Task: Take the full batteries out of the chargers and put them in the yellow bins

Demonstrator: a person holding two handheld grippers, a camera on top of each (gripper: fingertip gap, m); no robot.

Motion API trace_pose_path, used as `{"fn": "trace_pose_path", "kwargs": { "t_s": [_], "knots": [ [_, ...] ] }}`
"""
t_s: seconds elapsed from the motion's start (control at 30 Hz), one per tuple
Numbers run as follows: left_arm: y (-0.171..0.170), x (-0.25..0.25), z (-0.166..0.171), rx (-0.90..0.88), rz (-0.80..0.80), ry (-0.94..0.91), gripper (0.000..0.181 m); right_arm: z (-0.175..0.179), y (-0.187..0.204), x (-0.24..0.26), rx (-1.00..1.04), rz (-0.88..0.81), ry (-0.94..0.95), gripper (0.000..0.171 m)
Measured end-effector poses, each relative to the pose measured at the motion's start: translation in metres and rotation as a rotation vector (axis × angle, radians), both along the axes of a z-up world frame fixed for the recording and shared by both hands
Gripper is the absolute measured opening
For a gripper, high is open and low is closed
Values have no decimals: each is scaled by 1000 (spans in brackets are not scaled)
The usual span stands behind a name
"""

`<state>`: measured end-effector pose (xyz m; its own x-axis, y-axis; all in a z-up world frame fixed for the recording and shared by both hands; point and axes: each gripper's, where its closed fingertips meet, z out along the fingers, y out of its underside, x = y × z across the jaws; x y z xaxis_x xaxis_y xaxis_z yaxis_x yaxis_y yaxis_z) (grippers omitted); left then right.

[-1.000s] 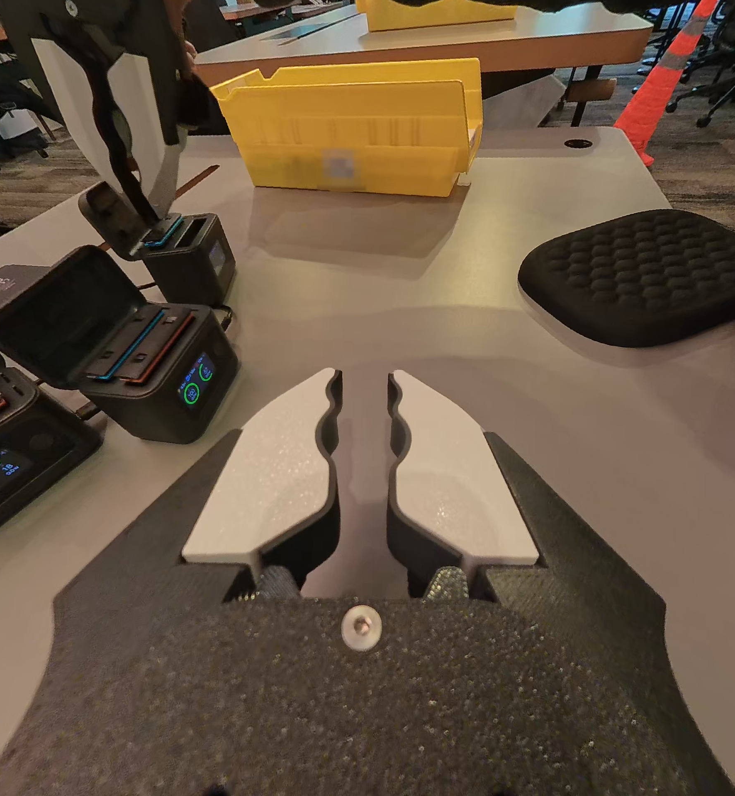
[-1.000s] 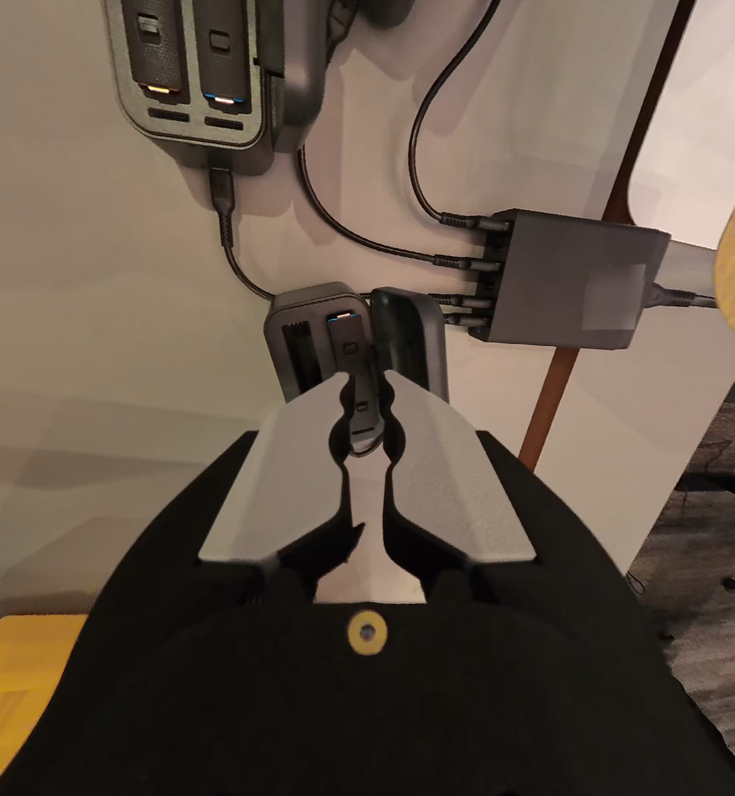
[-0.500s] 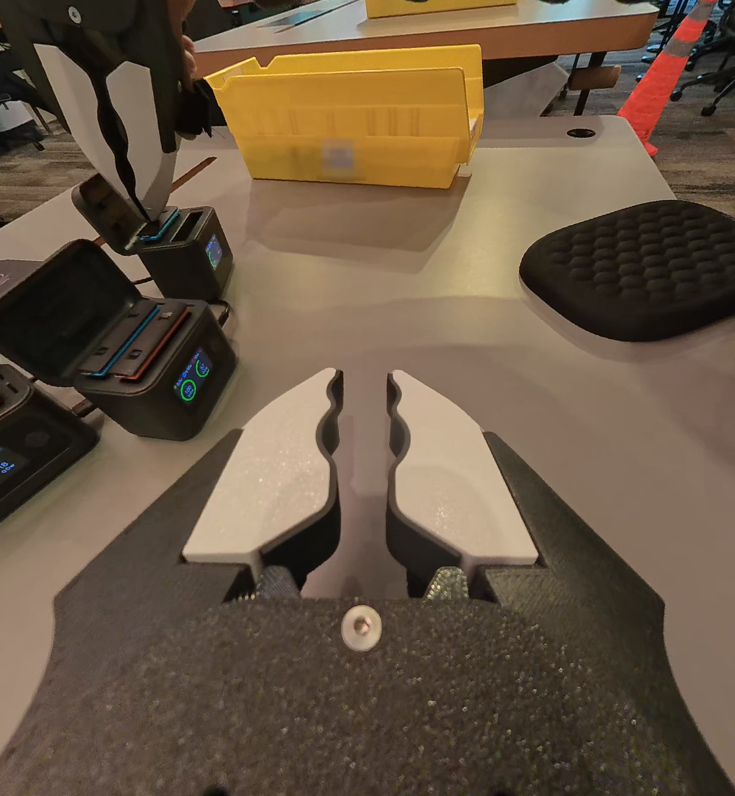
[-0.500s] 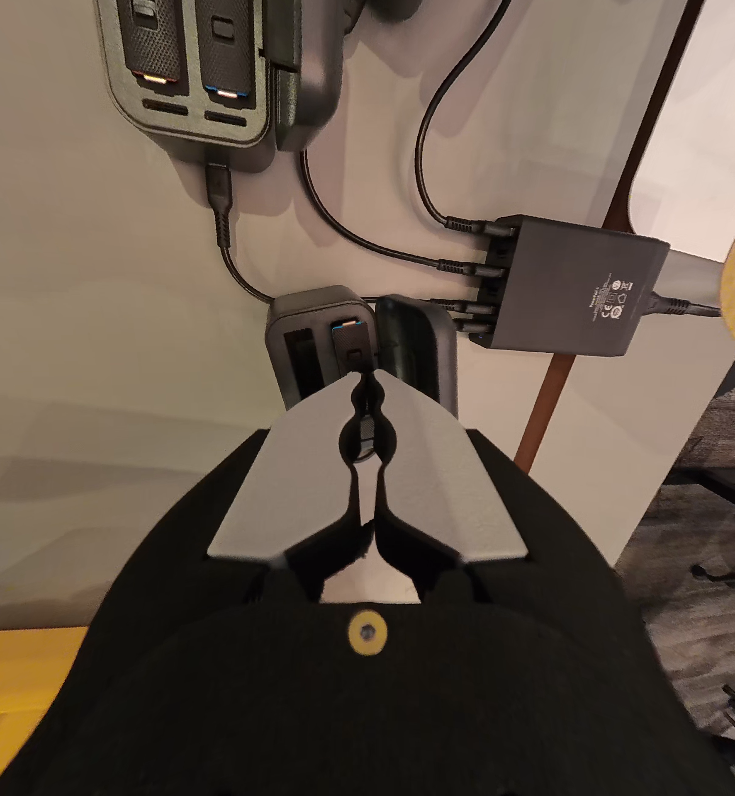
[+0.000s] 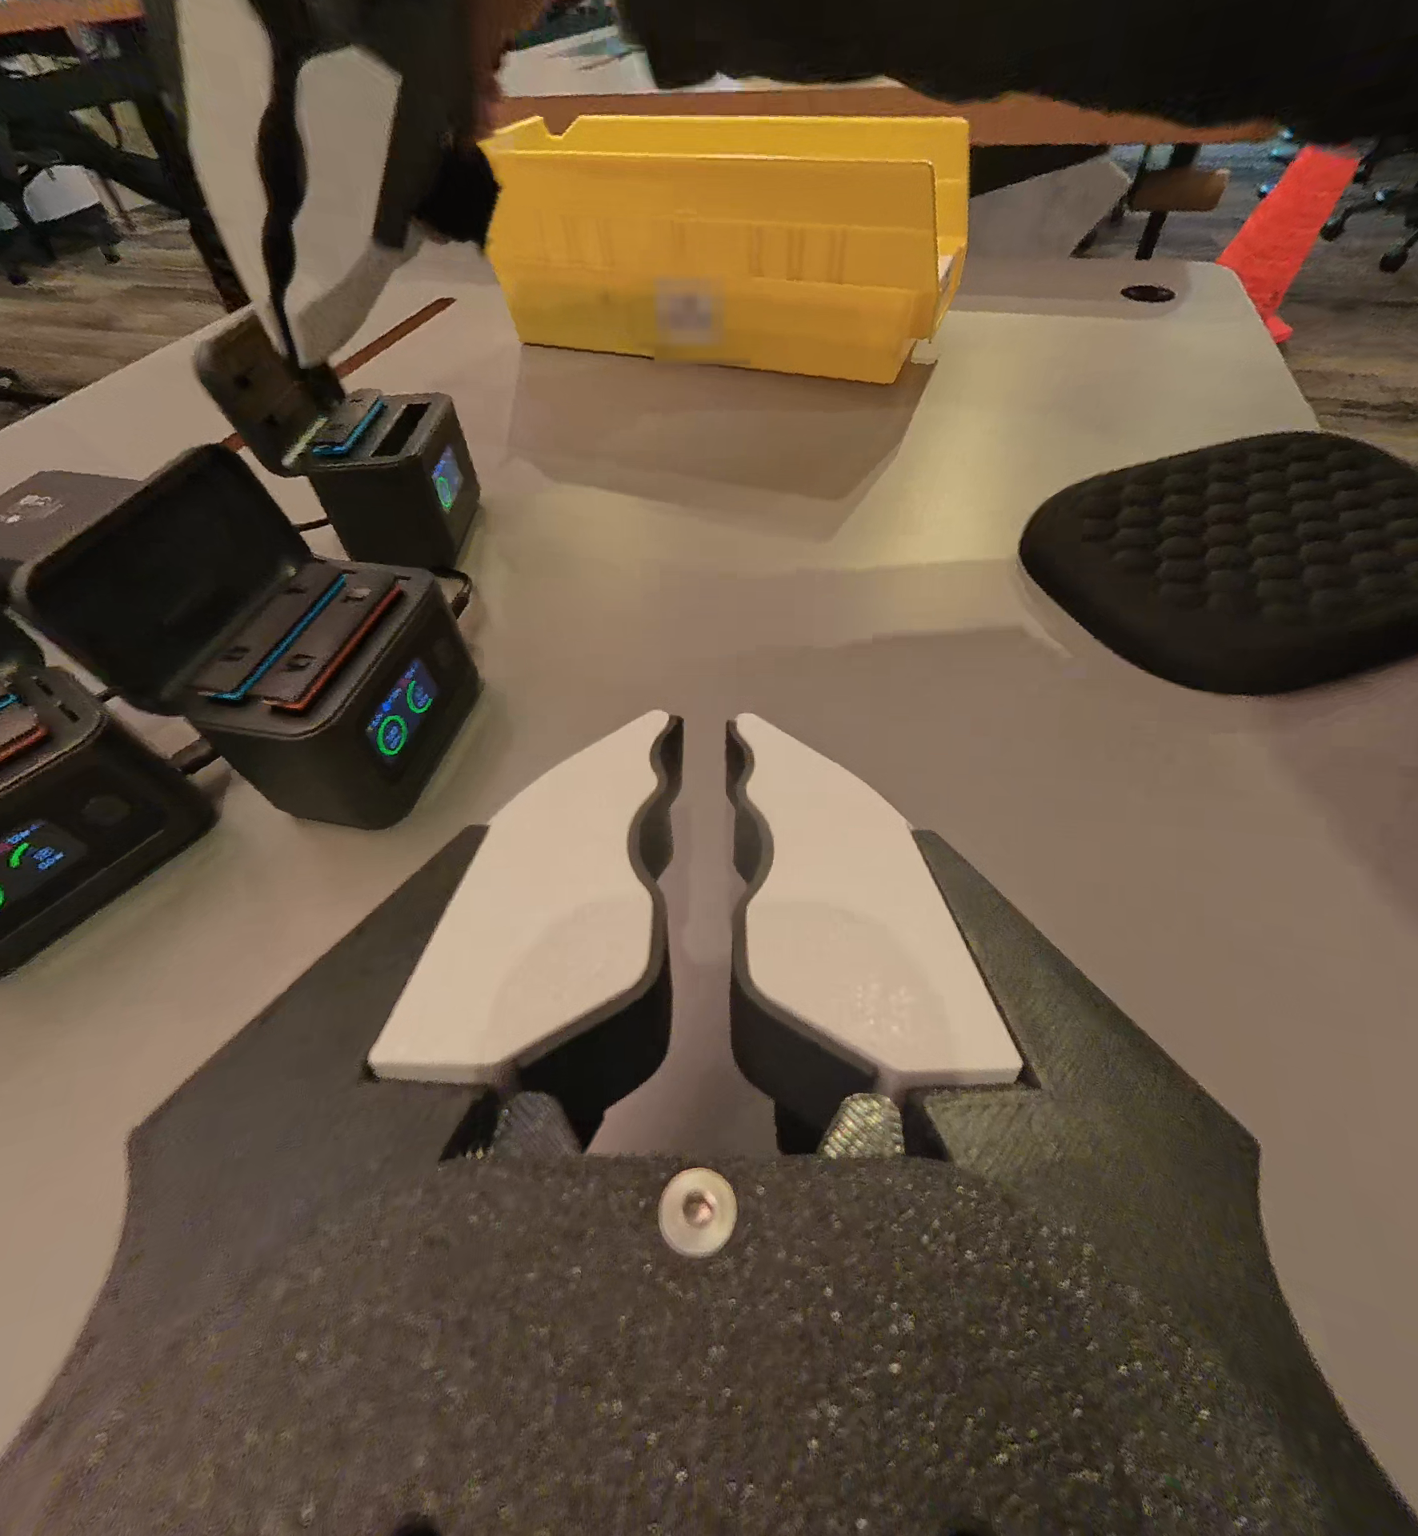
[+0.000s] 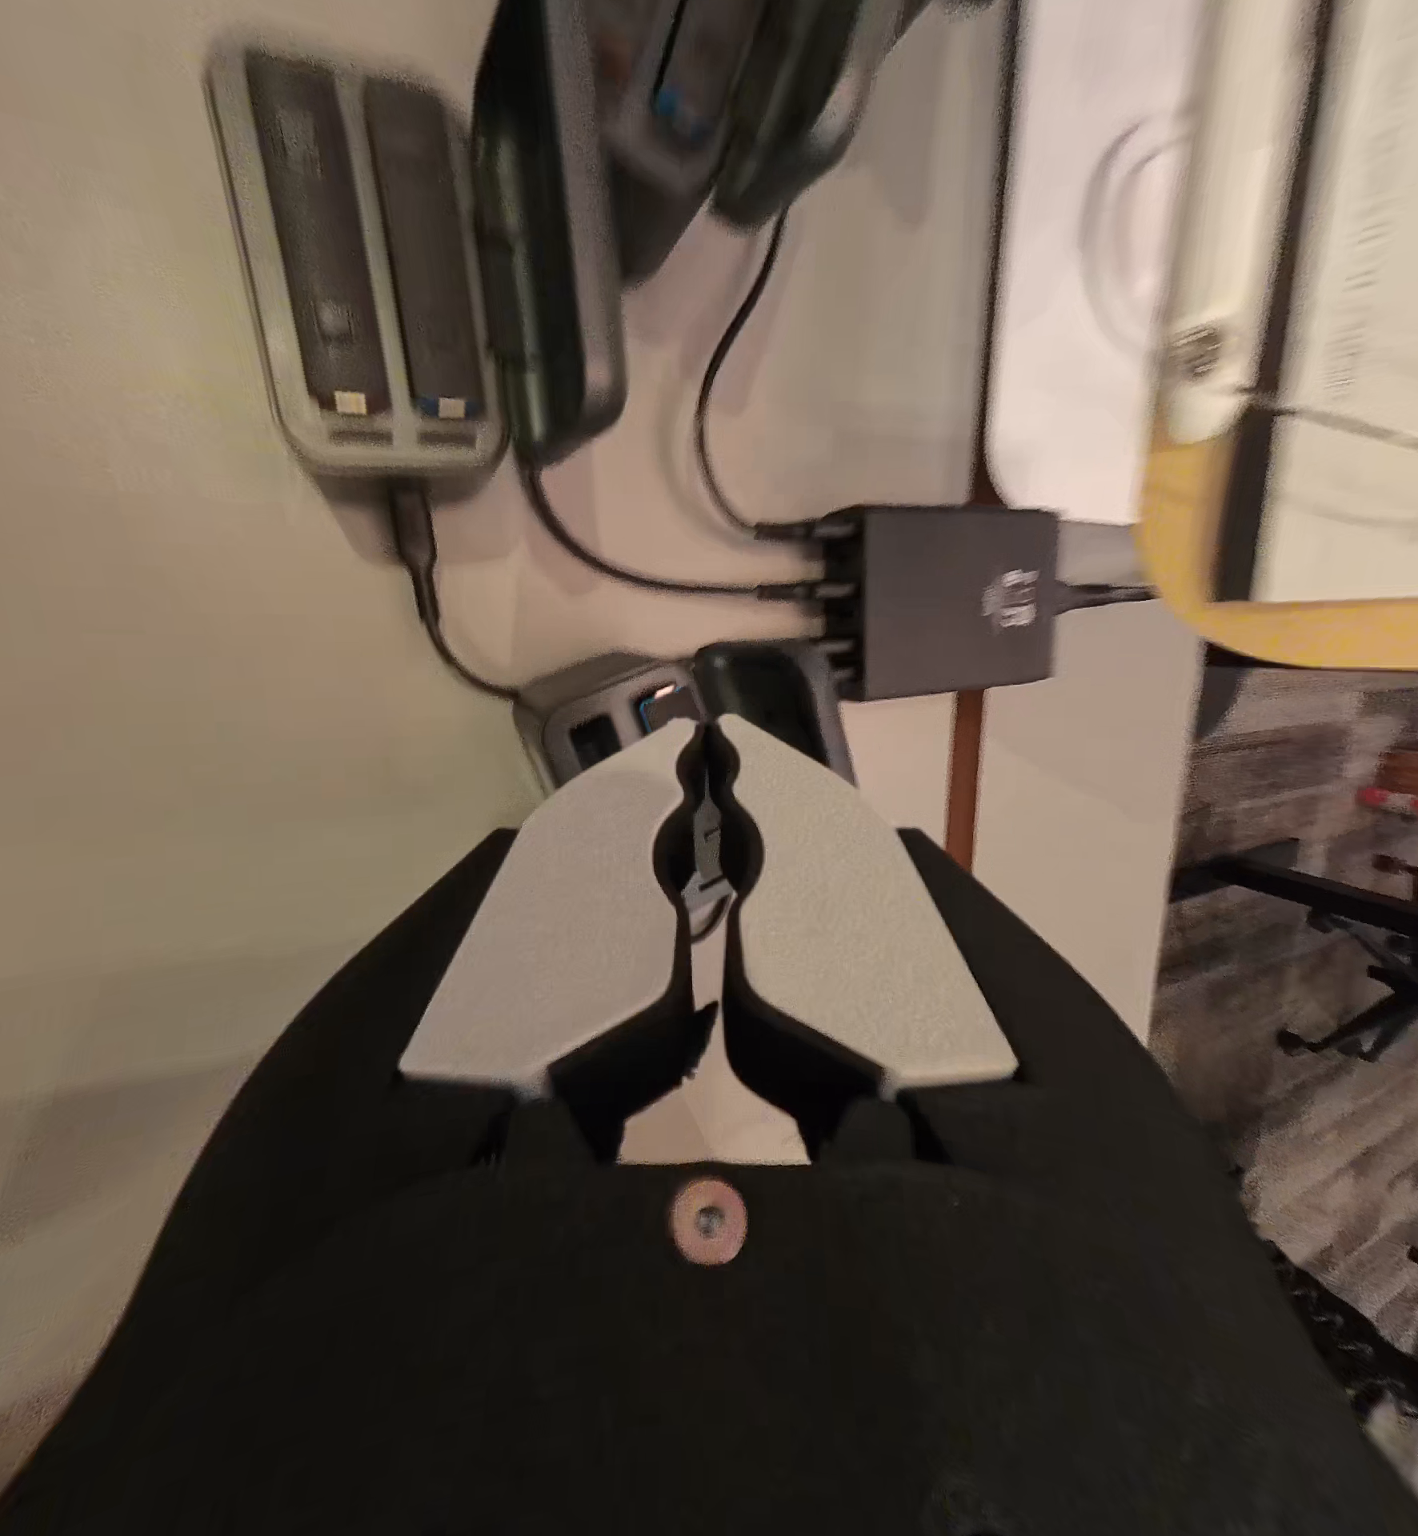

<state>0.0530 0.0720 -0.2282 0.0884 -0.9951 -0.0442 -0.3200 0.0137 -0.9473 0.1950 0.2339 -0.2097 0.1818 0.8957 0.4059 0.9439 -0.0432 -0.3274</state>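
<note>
Three black chargers stand open at the table's left: the far charger (image 5: 394, 478), the middle charger (image 5: 340, 715) and the near charger (image 5: 40, 848), each with lit screens and batteries in their slots. A yellow bin (image 5: 731, 249) stands at the back. My left gripper (image 5: 704, 731) hovers over bare table, slightly open and empty. My right gripper (image 6: 704, 730) is shut on a thin dark battery (image 6: 706, 839) at the far charger (image 6: 606, 723); it also shows in the left wrist view (image 5: 294, 349). The blur hides whether the battery has left its slot.
A black honeycomb pad (image 5: 1271, 557) lies at the right. A grey power hub (image 6: 955, 598) with several cables sits beside the chargers. An orange cone (image 5: 1288, 216) stands on the floor behind the table. A second table stands behind the bin. Tip to tip, the grippers are about 20 cm apart.
My right gripper's fingers have closed from apart to shut on the battery, and its view has pulled back and blurred. My left gripper has barely moved and keeps the same gap.
</note>
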Motion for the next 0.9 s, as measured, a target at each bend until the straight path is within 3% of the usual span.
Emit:
{"fn": "trace_pose_path", "kwargs": {
  "t_s": [0.23,0.4,0.53,0.7,0.8,0.9],
  "knots": [
    [14,-5,8,-8,81,-29,0,88,-40,-25,337,-337,587,0],
    [27,-13,28,26,163,-100,0,79,-82,-25,358,-609,917,0],
    [48,-32,56,129,260,-141,0,50,-102,-25,381,-675,1017,0],
    [81,-99,135,397,418,-183,0,34,-106,-22,392,-652,1023,0],
    [113,-166,167,567,541,-70,3,39,-106,-18,388,-650,1041,0],
    [152,-238,169,617,648,139,12,38,-108,-20,362,-645,1059,0]
  ]
}}
